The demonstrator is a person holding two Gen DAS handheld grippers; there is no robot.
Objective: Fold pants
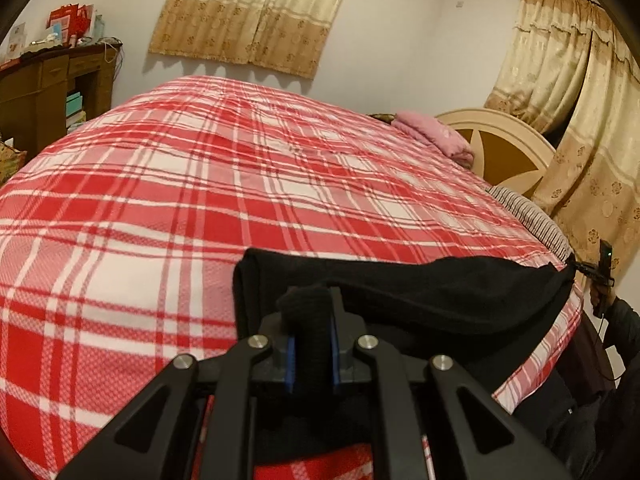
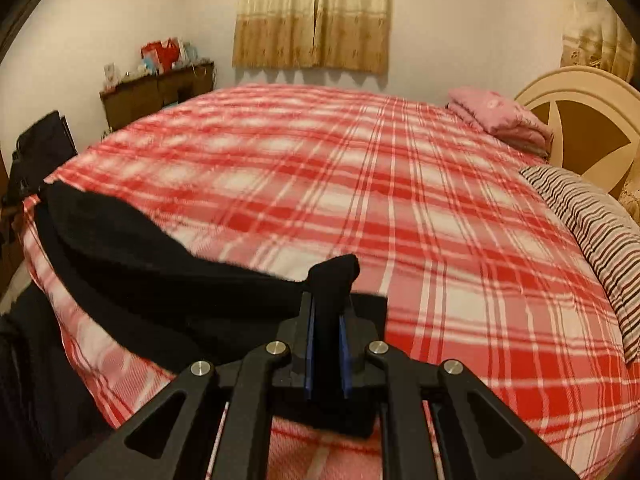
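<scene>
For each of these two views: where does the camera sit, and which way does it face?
Left wrist view: on the left gripper, clamped on black fabric pants, facing across the red plaid bed; the right gripper shows far right.
Right wrist view: on the right gripper, also clamping the pants, facing the same bed.
Shared: pants, bed, pink folded blanket.

No readable text, labels or numbers, red packages (image 1: 71, 20) on the dresser too blurred

A bed (image 2: 400, 208) covered in a red-and-white plaid blanket carries black pants (image 2: 152, 264) draped along its near edge, a folded pink quilt (image 2: 500, 120) and a striped pillow (image 2: 592, 220) by the headboard.
</scene>
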